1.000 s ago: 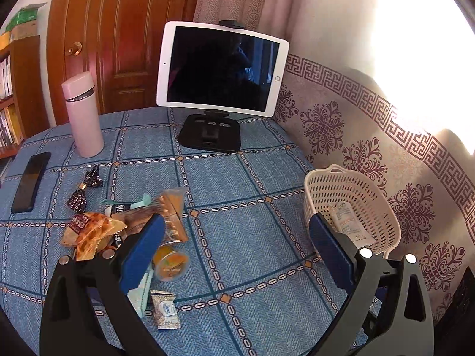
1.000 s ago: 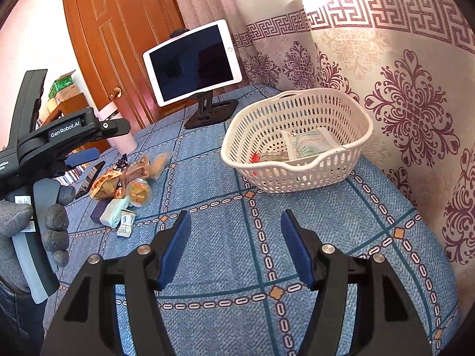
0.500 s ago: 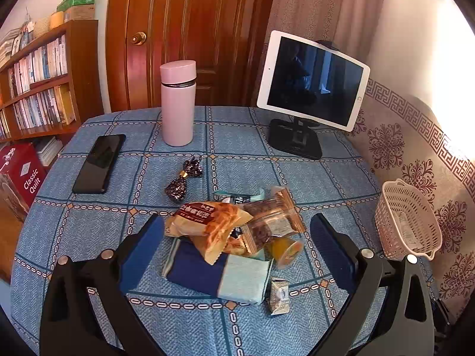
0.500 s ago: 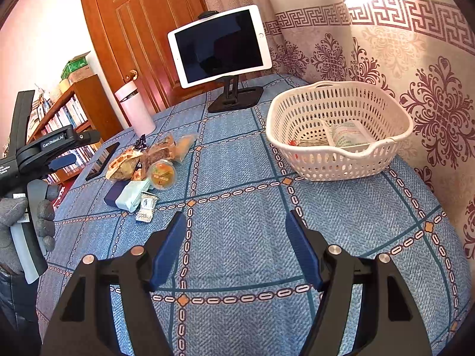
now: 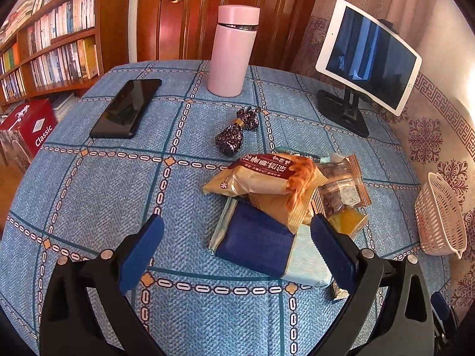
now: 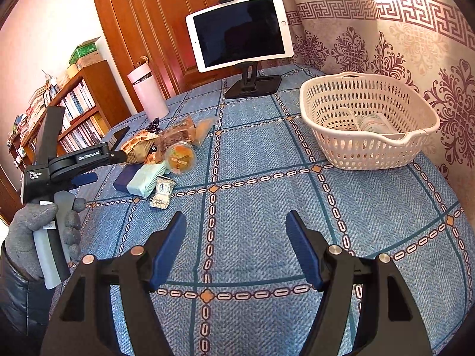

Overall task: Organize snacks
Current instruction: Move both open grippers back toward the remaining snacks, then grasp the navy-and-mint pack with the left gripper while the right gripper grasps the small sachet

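The counter (image 6: 297,195) wears a blue cloth with a chain-patterned grid. At its far edge stand a pink flask (image 5: 233,50) and a tablet on a black stand (image 6: 242,32). A black phone (image 5: 127,108) lies flat toward the bookshelf side. A heap of snack packets (image 5: 282,195) sits mid-counter, two dark wrapped sweets (image 5: 236,133) just beyond it. A white basket (image 6: 368,121) rests by the wall-side edge.

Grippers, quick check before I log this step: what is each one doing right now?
Left gripper: open, holding nothing, poised over the snack pile.
Right gripper: open, empty, above bare tablecloth.
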Tool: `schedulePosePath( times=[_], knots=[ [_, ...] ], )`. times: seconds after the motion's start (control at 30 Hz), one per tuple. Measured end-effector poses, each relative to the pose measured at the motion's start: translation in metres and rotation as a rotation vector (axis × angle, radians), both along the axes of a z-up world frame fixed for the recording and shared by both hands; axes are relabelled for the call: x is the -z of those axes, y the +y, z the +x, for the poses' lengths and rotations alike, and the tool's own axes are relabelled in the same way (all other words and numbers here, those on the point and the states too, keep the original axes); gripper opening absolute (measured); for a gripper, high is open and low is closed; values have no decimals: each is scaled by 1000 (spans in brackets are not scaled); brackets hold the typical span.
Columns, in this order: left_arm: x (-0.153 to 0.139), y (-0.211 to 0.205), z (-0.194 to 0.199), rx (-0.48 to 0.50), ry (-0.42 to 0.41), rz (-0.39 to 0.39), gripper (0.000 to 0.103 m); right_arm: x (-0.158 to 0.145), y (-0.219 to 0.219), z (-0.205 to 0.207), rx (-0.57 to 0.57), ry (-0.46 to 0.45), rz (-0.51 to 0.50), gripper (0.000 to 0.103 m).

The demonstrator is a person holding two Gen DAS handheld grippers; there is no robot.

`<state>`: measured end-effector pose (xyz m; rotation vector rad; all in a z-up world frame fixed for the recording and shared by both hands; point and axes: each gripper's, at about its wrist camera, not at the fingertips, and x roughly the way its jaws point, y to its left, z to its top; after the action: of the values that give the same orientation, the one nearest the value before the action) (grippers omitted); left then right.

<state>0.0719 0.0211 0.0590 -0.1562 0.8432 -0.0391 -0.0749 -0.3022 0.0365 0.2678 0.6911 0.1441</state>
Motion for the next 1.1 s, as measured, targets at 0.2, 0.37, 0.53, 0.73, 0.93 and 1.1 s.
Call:
schedulePosePath(
  times=[0.2,0.37,0.53,0.73,0.93,1.1],
  knots=[
    [17,-21,9,-58,35,20,100,3,0,0,-10,5,2,69],
    [27,-36,24,-134,63,40,100,7,-6,-1,-3,10,19,69],
    [40,-40,35,-225,99,55,100,7,-11,-2,-1,10,23,70],
    [42,-38,27,-187,118,100,100,8,-14,-2,-2,5,39,70],
    [41,-12,-1,-178,134,94,100,8,-8,-4,-23,4,42,70],
    [42,12,-22,-185,140,85,100,9,-3,-4,-31,7,38,70]
  ],
)
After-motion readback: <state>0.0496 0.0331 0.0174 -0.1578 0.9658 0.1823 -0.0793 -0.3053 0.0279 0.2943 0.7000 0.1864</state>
